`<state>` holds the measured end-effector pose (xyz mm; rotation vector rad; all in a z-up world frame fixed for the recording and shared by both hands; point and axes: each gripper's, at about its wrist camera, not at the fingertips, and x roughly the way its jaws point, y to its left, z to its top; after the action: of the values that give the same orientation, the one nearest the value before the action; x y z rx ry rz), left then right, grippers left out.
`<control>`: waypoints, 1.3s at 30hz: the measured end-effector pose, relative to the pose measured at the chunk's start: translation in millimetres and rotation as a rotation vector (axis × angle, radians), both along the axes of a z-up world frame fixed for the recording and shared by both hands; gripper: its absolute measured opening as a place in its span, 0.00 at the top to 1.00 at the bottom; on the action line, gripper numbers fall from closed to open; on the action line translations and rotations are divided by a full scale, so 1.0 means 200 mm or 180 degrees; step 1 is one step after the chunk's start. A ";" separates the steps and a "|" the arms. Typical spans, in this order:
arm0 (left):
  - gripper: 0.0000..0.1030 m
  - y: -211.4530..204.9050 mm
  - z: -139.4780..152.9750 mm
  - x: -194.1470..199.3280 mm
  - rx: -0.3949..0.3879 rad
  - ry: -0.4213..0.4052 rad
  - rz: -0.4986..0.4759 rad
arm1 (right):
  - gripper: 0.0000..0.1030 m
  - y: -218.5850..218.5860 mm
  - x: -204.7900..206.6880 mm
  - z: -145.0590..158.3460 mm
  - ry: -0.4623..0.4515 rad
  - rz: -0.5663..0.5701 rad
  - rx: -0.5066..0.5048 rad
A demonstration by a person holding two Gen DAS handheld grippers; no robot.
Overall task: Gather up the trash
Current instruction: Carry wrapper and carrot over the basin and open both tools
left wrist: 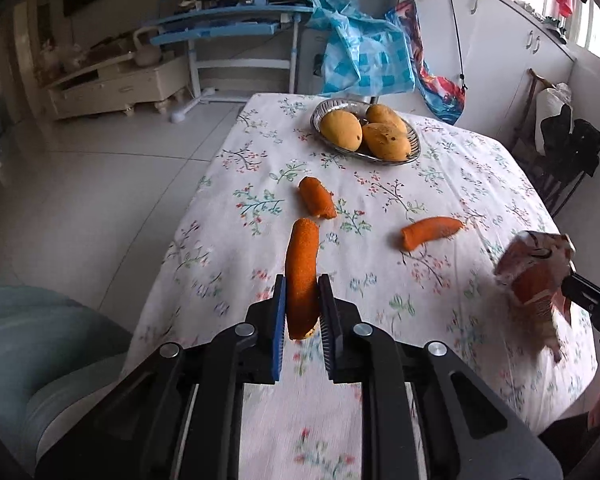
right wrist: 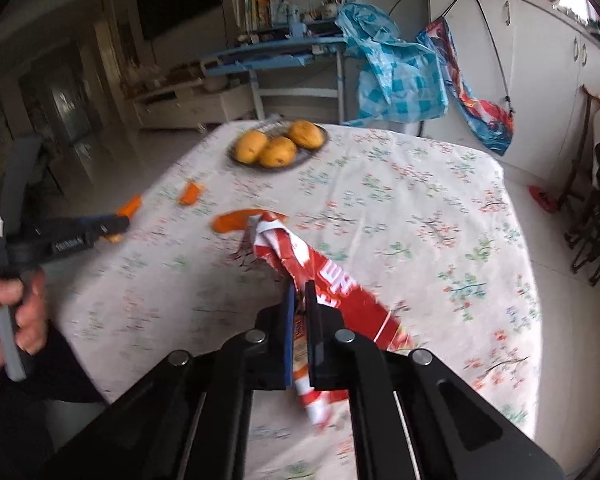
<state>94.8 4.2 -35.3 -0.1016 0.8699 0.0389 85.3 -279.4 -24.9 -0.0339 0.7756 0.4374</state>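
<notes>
A flowered cloth covers the counter (left wrist: 480,184), and toward its far end sits a metal dish (left wrist: 414,148) with three yellow mangoes (left wrist: 384,140) heaped in it, well apart from the work going on nearer the front. Beyond the counter a blue checked plastic bag (left wrist: 364,56) is draped over a pale blue desk (left wrist: 220,26), and white cupboards (left wrist: 500,40) run along the right wall. Two loose orange peels lie on the cloth between the dish and the claws: a short stubby peel (left wrist: 317,197) and, to its right, a longer curved peel (left wrist: 430,232); in the right wrist view that curved peel (right wrist: 236,220) lies just past the tip of the wrapper. The left claw (left wrist: 302,296) is held low over the near edge of the counter, pointing down its length, its jaws clamped on a long strip of orange peel (left wrist: 301,276) that stands nearly upright between the blue pads. A bare hand (right wrist: 16,308) grips its handle at the left of the right wrist view. The right claw (right wrist: 300,304) is raised above the cloth, its jaws pressed tight on a crumpled red and white snack wrapper (right wrist: 304,256), which juts forward and hangs below the fingers, a little blurred.
</notes>
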 end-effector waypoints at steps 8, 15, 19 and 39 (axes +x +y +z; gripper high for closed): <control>0.85 0.03 0.10 -0.23 0.0089 -0.0183 0.0018 | 0.95 0.12 -0.24 0.01 0.0140 0.0331 0.0589; 0.85 0.05 0.15 -0.42 0.0121 -0.0249 -0.0001 | 0.95 0.28 -0.54 -0.05 0.0384 0.0720 0.0829; 0.85 0.07 0.16 -0.48 0.0096 -0.0248 0.0011 | 0.95 0.35 -0.64 -0.06 0.0335 0.0776 0.0626; 0.85 0.08 0.22 -0.57 0.0102 -0.0413 -0.0001 | 0.95 0.42 -0.18 -0.18 0.0214 0.0013 -0.0192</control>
<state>-18.8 19.8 8.3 -0.0733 0.7392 0.0453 48.9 -195.8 -60.6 -0.0774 0.8548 0.4206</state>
